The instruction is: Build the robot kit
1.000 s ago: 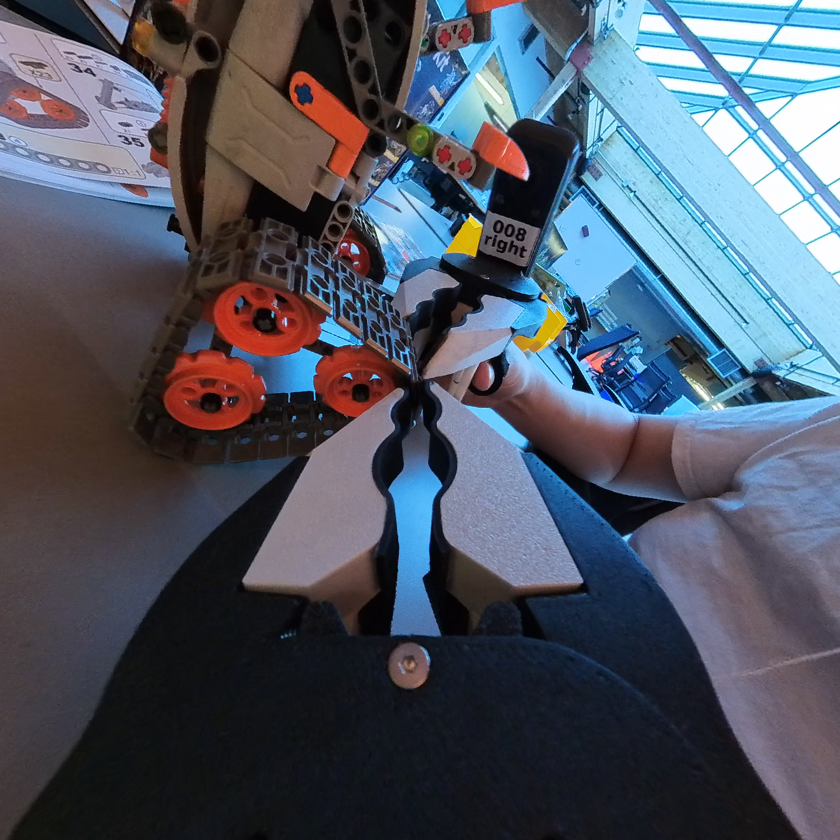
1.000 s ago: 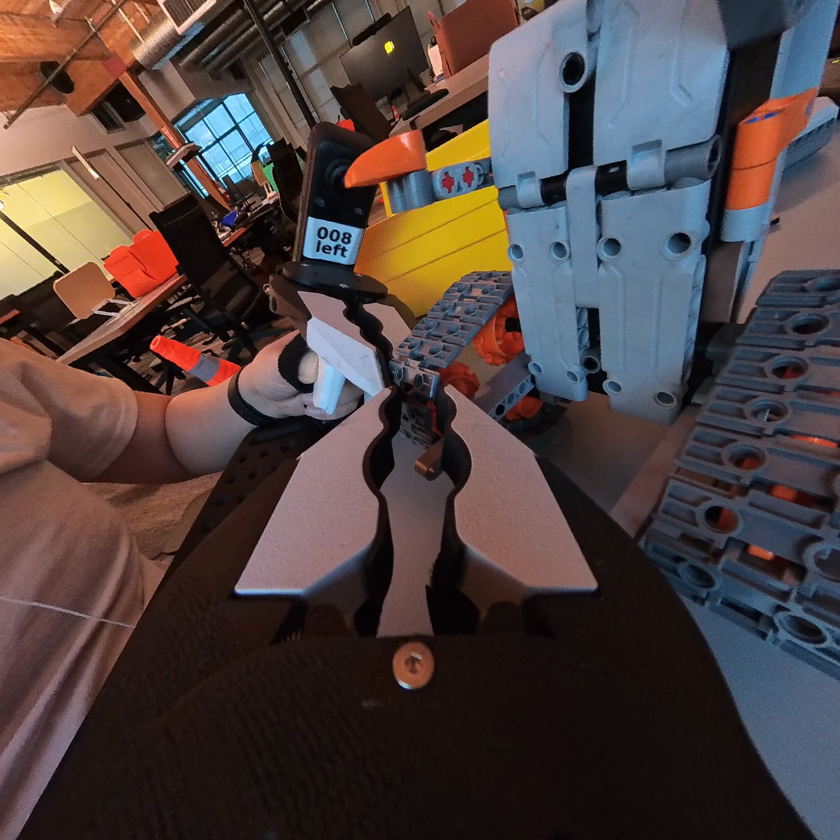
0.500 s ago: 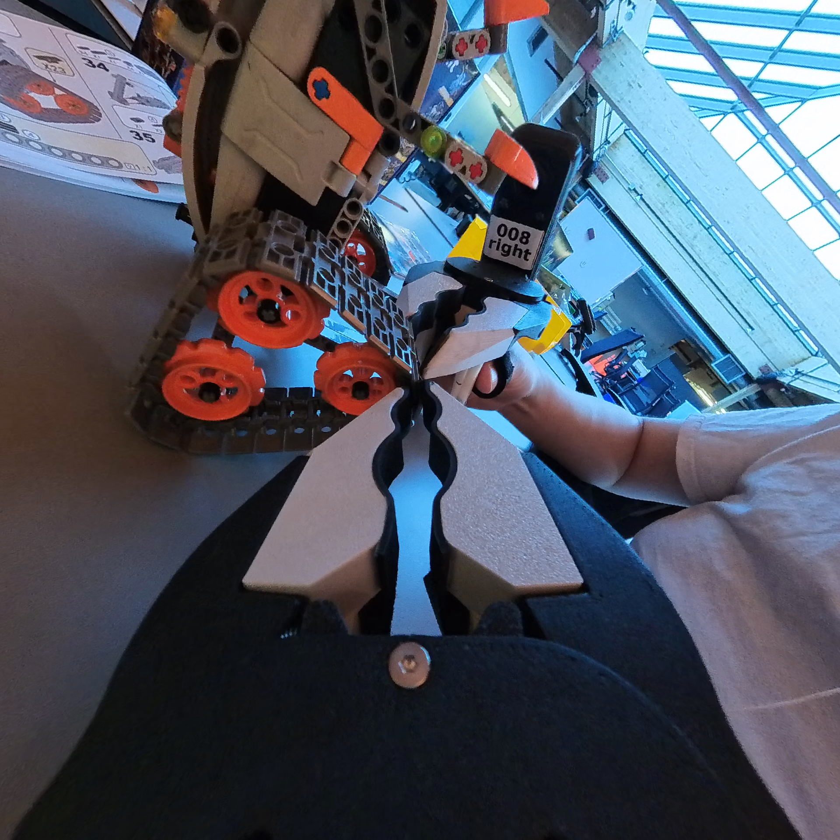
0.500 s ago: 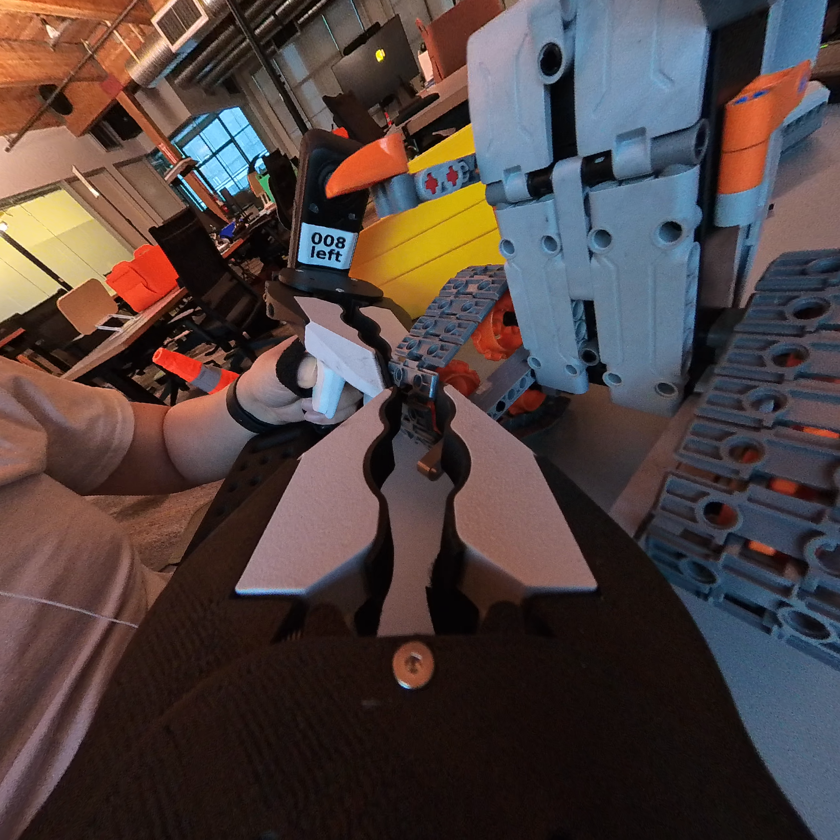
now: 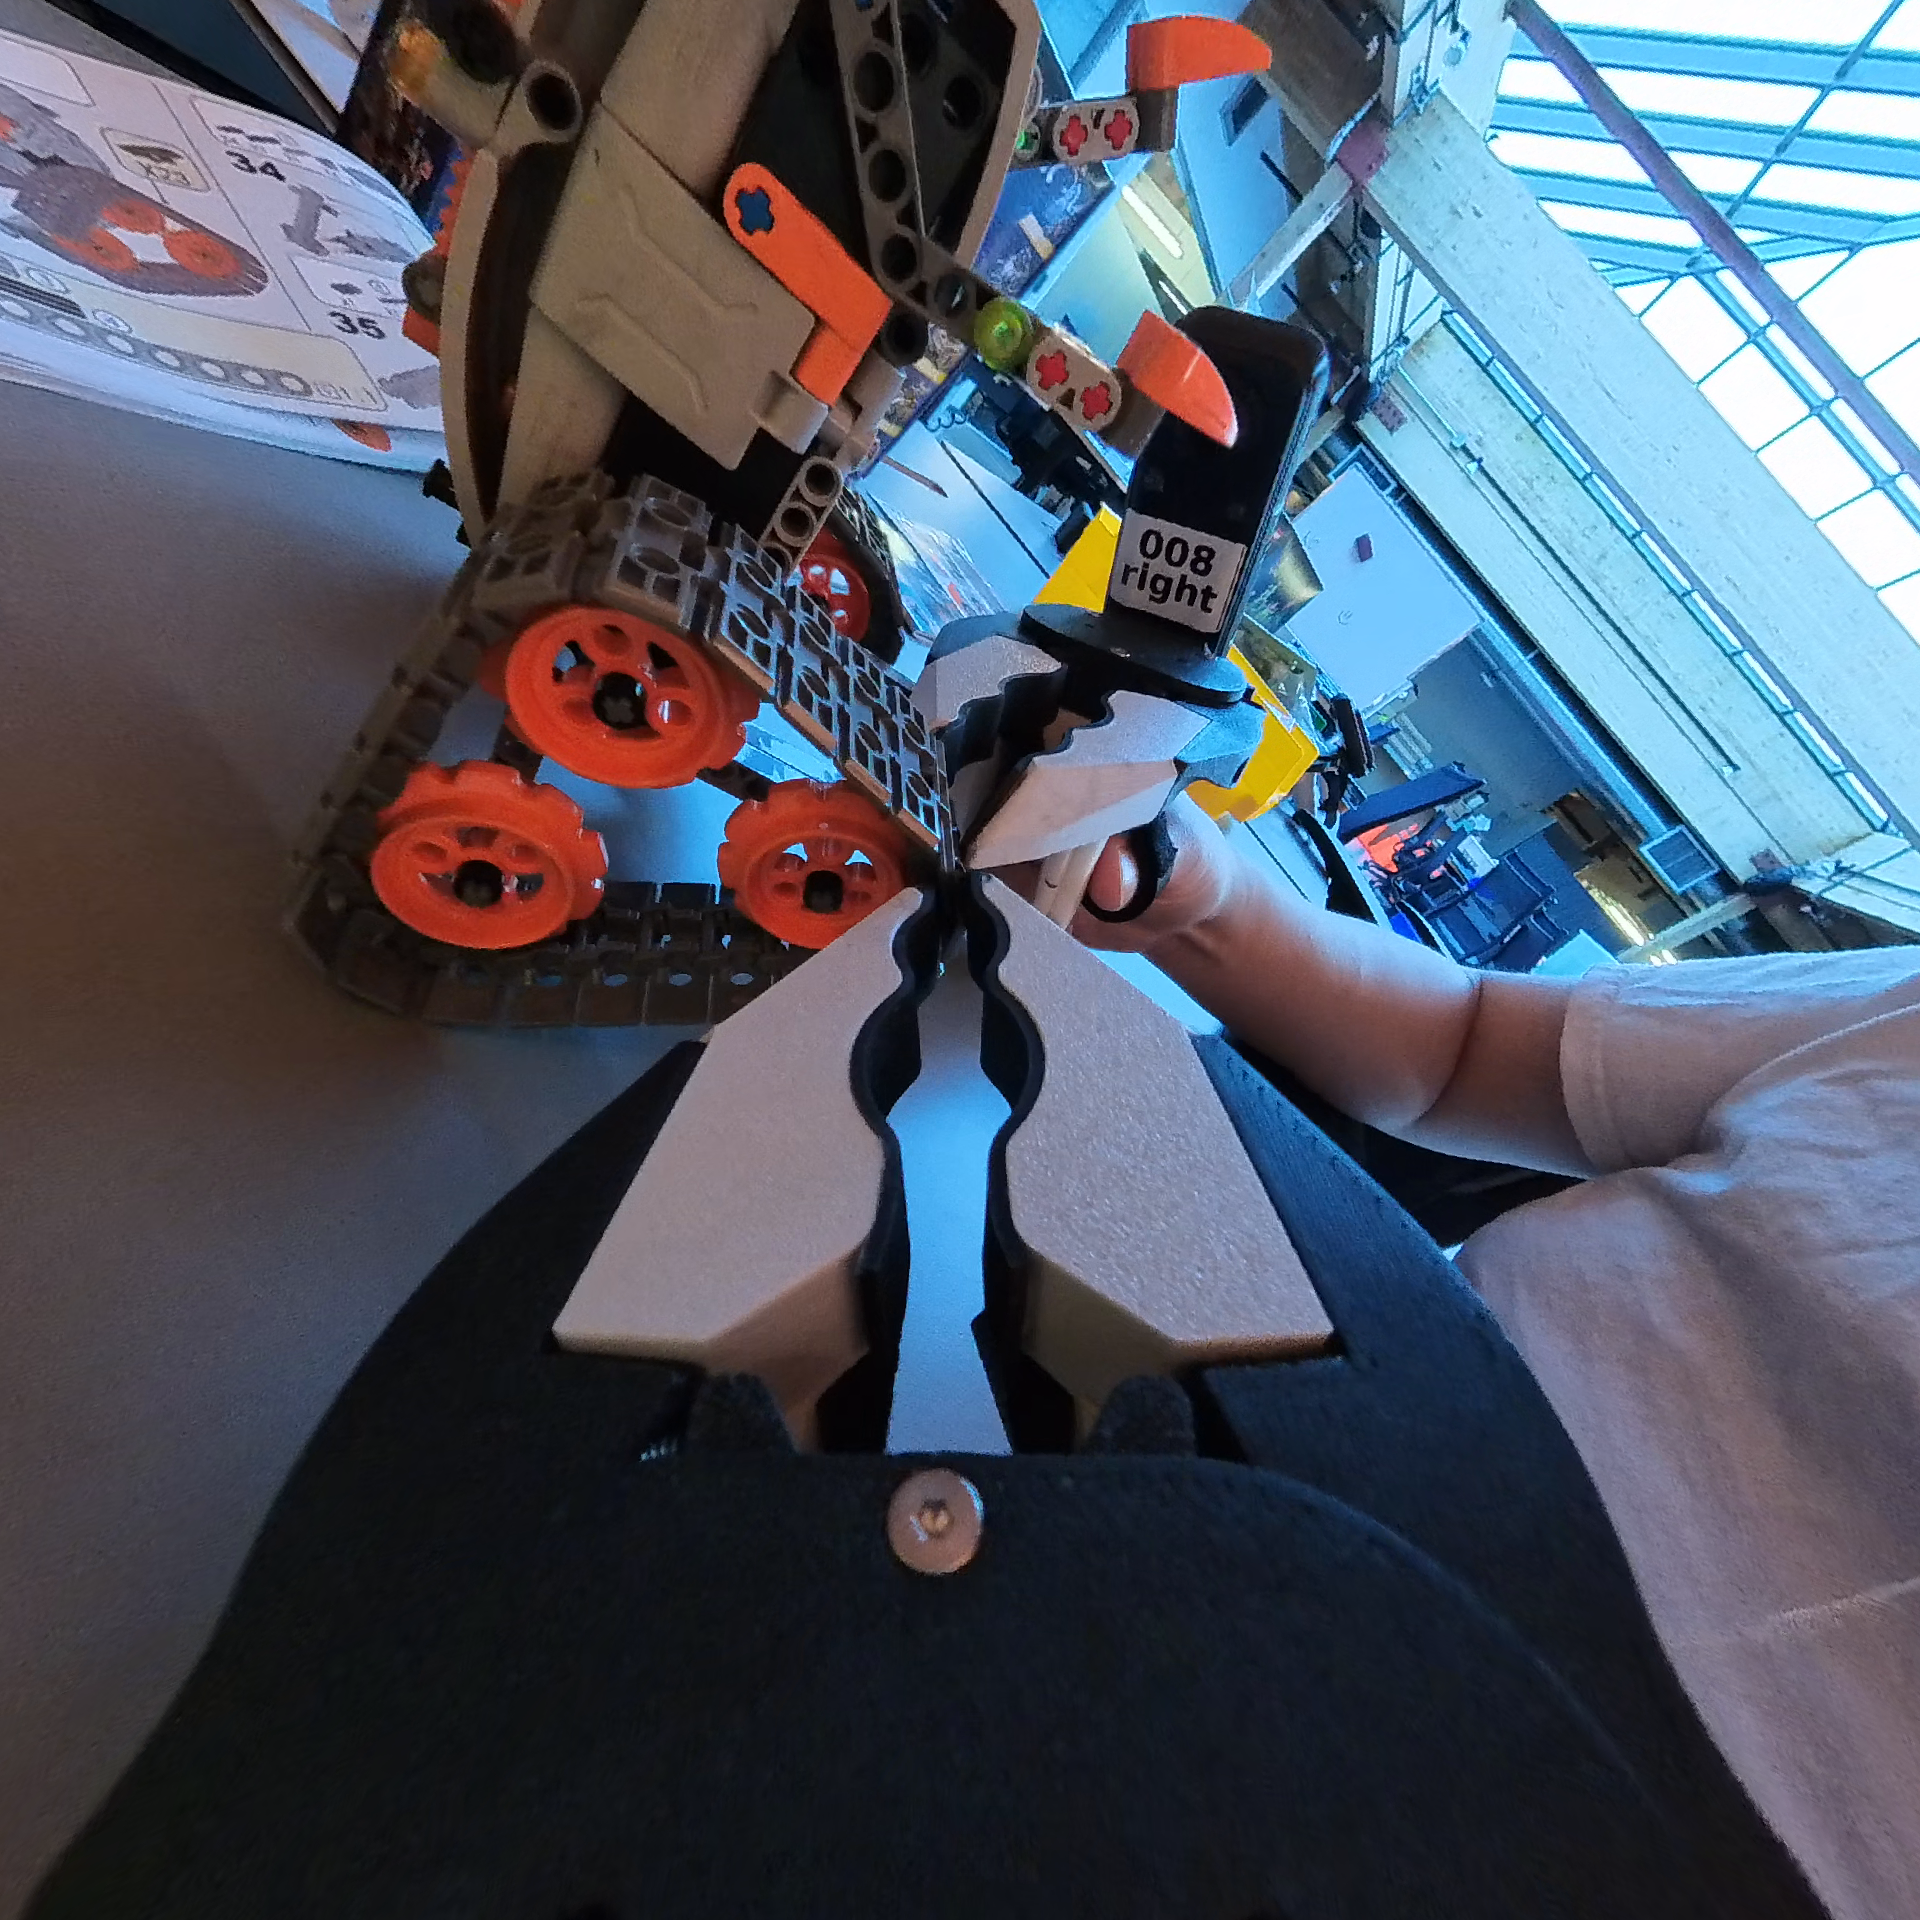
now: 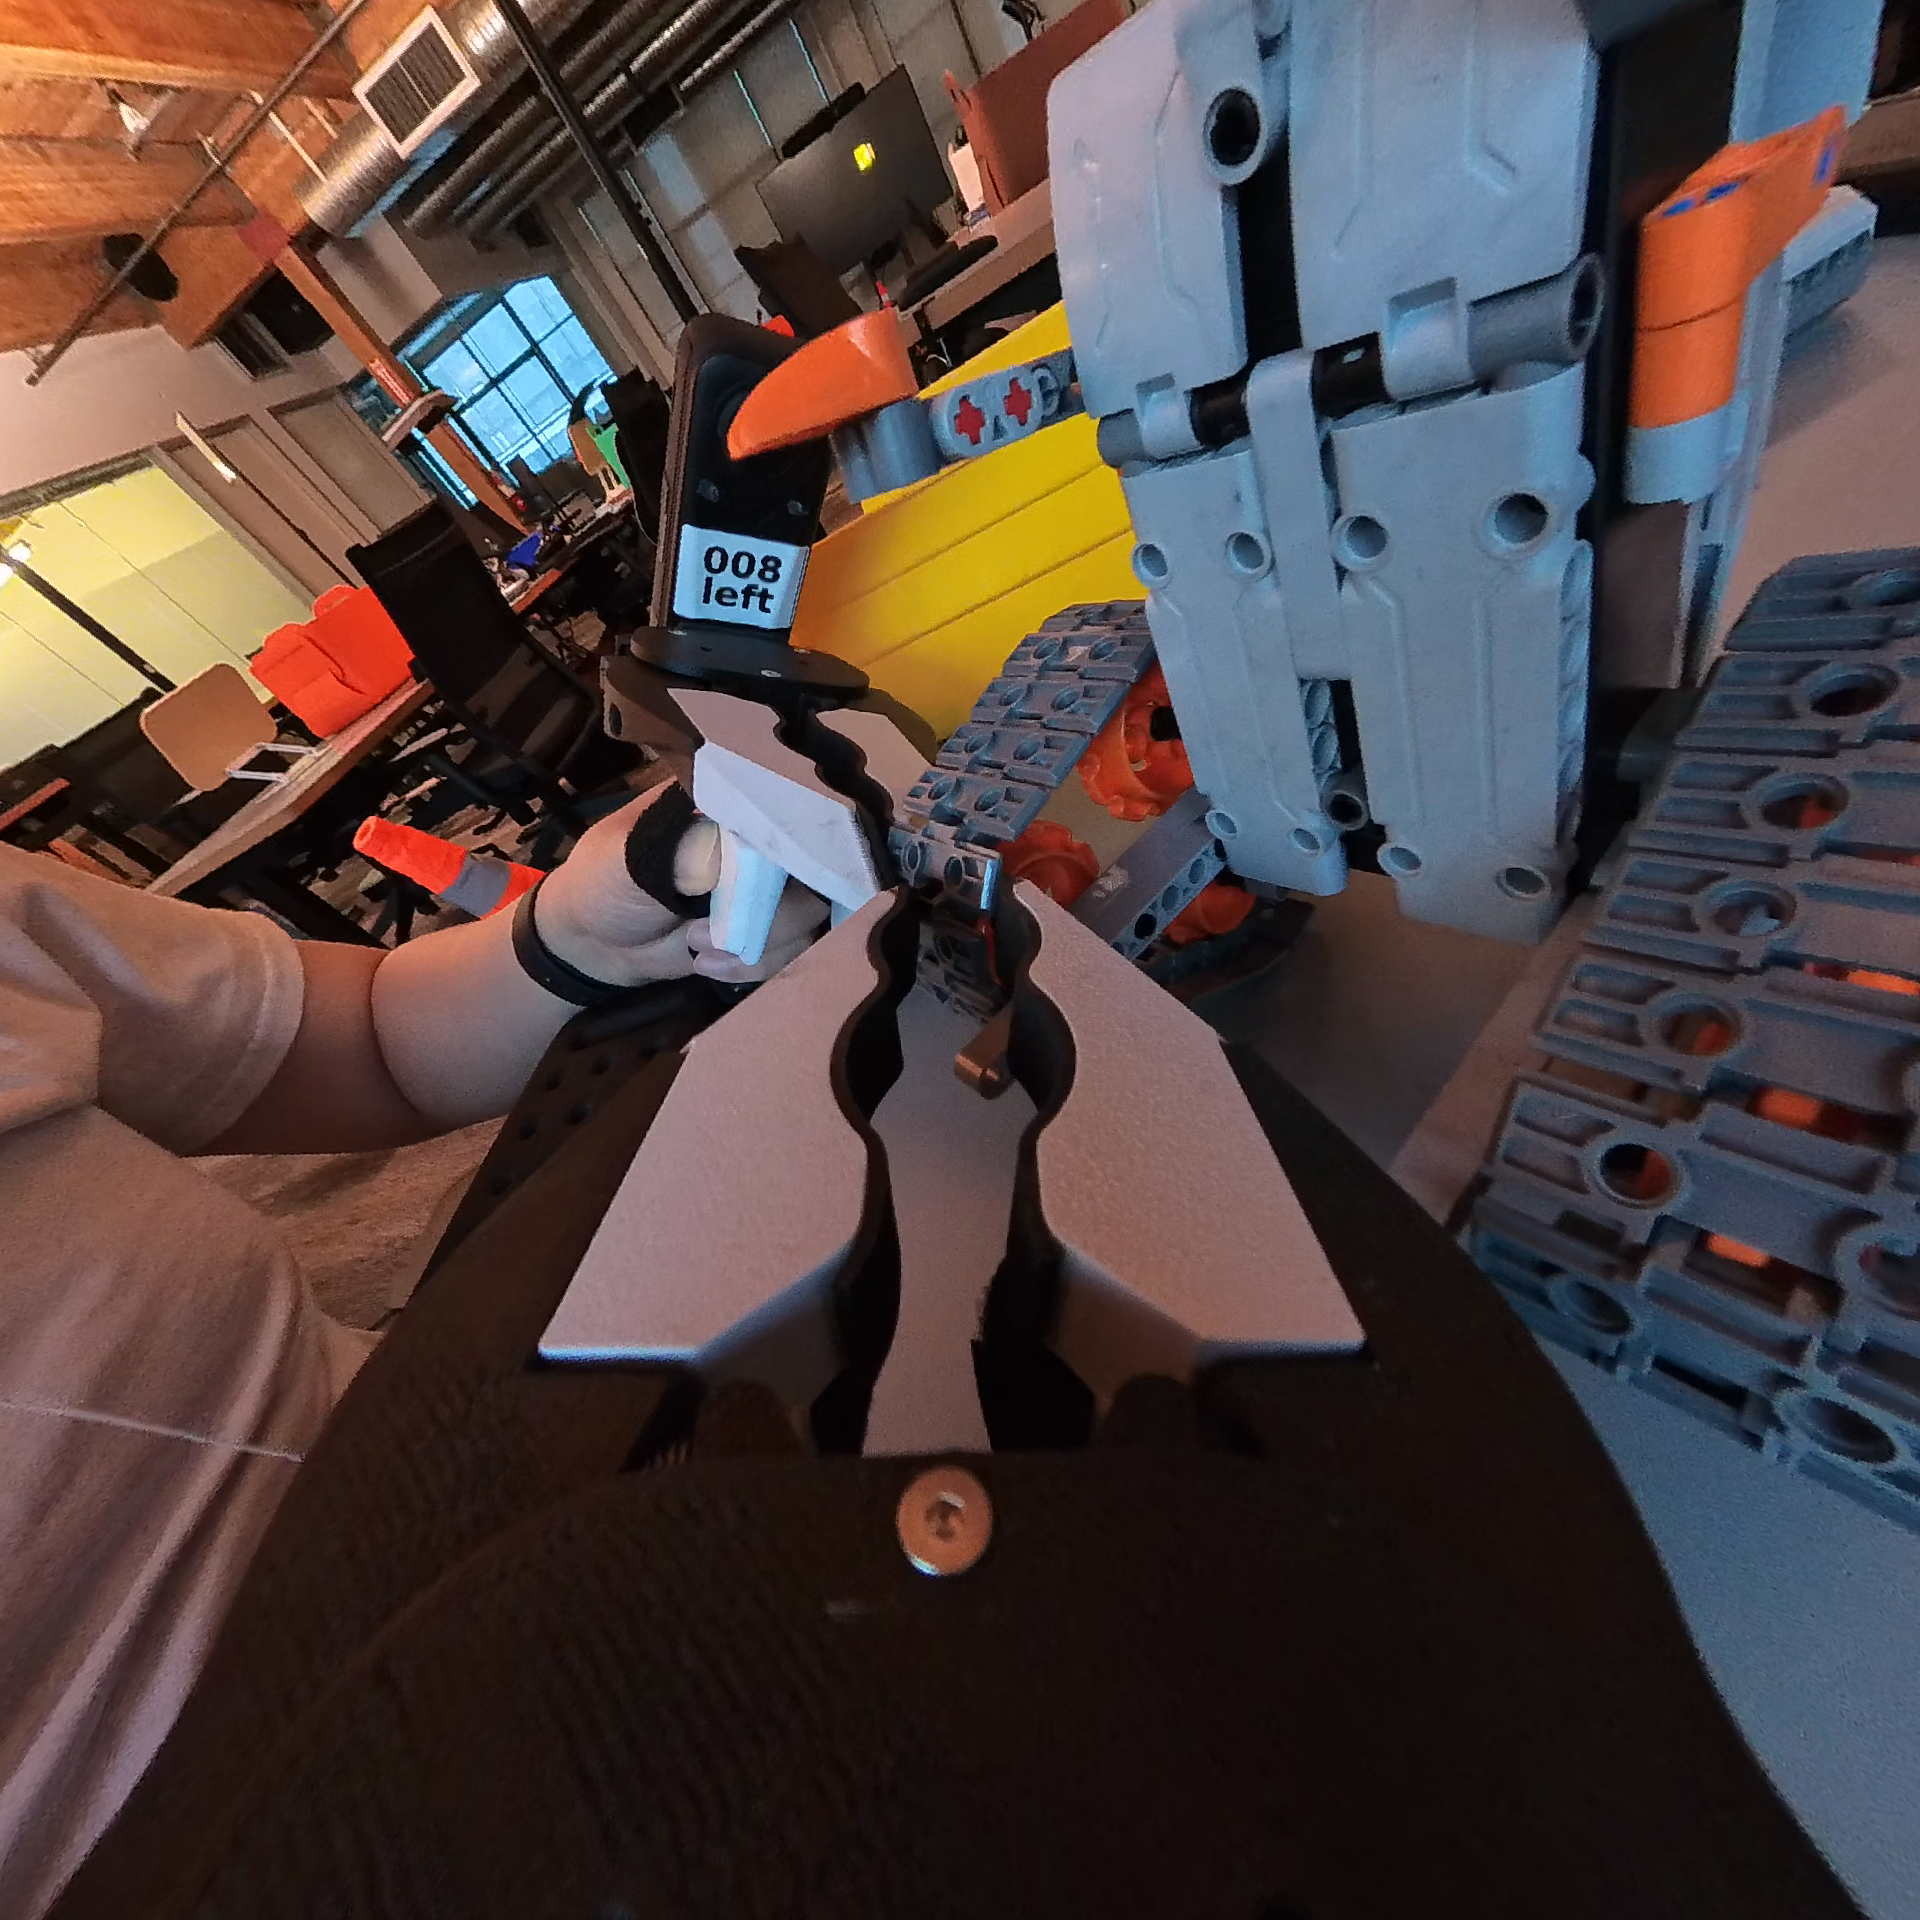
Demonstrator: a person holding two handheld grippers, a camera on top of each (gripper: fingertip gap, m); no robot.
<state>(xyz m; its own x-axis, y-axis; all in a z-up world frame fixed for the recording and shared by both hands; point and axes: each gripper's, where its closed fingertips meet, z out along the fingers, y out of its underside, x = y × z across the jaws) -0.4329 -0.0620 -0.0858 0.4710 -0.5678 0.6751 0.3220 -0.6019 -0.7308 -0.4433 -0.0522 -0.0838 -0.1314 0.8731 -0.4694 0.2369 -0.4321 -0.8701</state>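
Observation:
A grey and orange brick-built tracked vehicle (image 5: 665, 281) stands on the grey table (image 5: 156, 1143). Its near grey track (image 5: 790, 665) runs over orange wheels (image 5: 623, 696). My left gripper (image 5: 951, 899) is shut on the track's end link. My right gripper (image 5: 961, 852) meets it from the other side and pinches the same spot. In the right wrist view, my right gripper (image 6: 956, 904) is shut on the track (image 6: 1039, 707), with the left gripper (image 6: 883, 873) tip to tip against it. A small tan pin (image 6: 982, 1060) sits between the right fingers.
An open instruction booklet (image 5: 187, 260) lies behind the vehicle at the left. A second grey track (image 6: 1714, 1039) lies close at the right of the right wrist view. A yellow box (image 6: 966, 561) stands behind the model. The person's arms and light shirt fill the near side. The grippers are tip to tip, or close to it.
Both grippers stay shut on the track end. The views have shifted slightly, so the vehicle sits a little differently in frame; the grips look unchanged.

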